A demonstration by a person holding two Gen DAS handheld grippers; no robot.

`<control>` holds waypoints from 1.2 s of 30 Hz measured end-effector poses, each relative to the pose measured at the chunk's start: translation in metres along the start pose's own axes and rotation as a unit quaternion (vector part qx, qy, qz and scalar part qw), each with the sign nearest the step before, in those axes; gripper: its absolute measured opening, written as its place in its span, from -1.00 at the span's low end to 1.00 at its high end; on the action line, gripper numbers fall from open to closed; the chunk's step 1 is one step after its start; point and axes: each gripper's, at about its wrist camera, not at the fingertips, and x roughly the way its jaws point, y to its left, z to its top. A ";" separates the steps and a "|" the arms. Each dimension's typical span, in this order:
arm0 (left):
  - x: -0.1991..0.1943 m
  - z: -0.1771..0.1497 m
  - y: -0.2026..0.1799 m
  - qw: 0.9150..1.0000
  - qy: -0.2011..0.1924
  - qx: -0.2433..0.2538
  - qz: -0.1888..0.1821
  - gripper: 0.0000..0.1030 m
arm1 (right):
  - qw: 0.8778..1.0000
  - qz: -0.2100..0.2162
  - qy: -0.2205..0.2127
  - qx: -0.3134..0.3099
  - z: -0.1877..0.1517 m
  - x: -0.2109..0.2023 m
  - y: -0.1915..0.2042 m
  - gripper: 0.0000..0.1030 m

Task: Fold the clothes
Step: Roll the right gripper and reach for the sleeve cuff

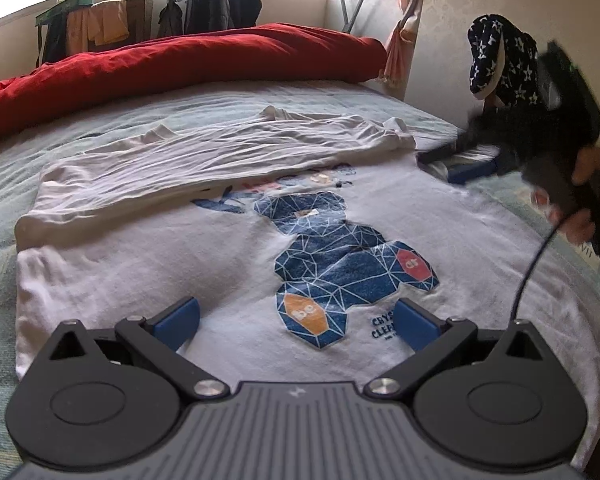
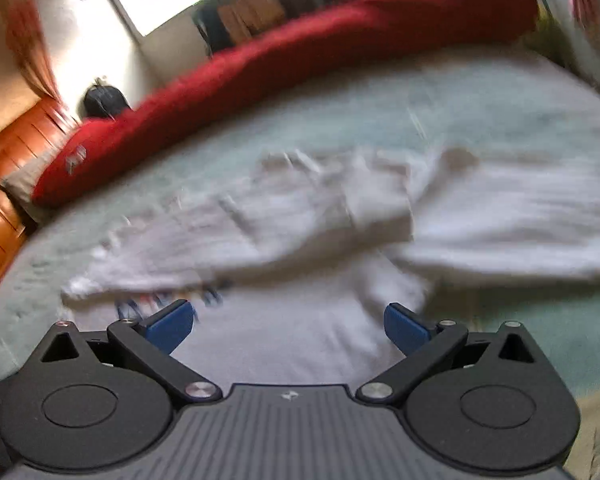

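On the bed [image 1: 100, 128], the shirt [image 1: 148, 256] lay spread print-up, its far side already turned in over the chest. Our left gripper [image 1: 296, 322] hovered low above the near hem, jaws wide apart, nothing between them. Our right gripper [image 2: 290, 326] was also spread and empty; in the left view it sat blurred at the collar end of the shirt, seemingly in motion.

We judged the step as mid-fold: one long side folded in, near side not yet done. Next move likely called for both grippers to pinch the near edge, one at the hem and one at the shoulder, and carry it across evenly.

Hard to read: the right view was heavily smeared, so shirt edges and sleeve there were vague. Whether the right fingers touched cloth, we couldn't tell. The folded flap hid part of the print [image 1: 340, 256]. The near hem was cut off behind the left gripper body. A red duvet [image 1: 204, 60] lay well beyond.
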 end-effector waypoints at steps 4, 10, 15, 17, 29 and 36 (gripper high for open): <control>-0.004 0.002 -0.003 1.000 -0.004 0.006 0.003 0.99 | 0.998 -0.044 0.006 -0.034 -0.017 -0.016 -0.001 1.00; -0.007 0.003 -0.010 1.000 -0.011 0.018 -0.005 0.99 | 0.998 -0.039 -0.043 0.026 -0.035 -0.067 -0.033 1.00; -0.003 0.003 -0.019 0.999 -0.007 0.030 -0.007 0.99 | 0.987 -0.027 -0.090 0.133 -0.044 -0.091 -0.083 1.00; -0.002 0.002 -0.021 0.999 -0.007 0.033 -0.013 0.99 | 0.977 -0.025 -0.111 0.182 -0.045 -0.096 -0.107 1.00; 0.005 0.000 -0.019 0.999 -0.005 0.029 -0.016 0.99 | 0.863 0.019 -0.262 0.431 -0.036 -0.094 -0.243 1.00; 0.006 -0.001 -0.018 0.999 -0.006 0.026 -0.018 0.99 | 0.857 0.003 -0.289 0.427 -0.018 -0.079 -0.265 1.00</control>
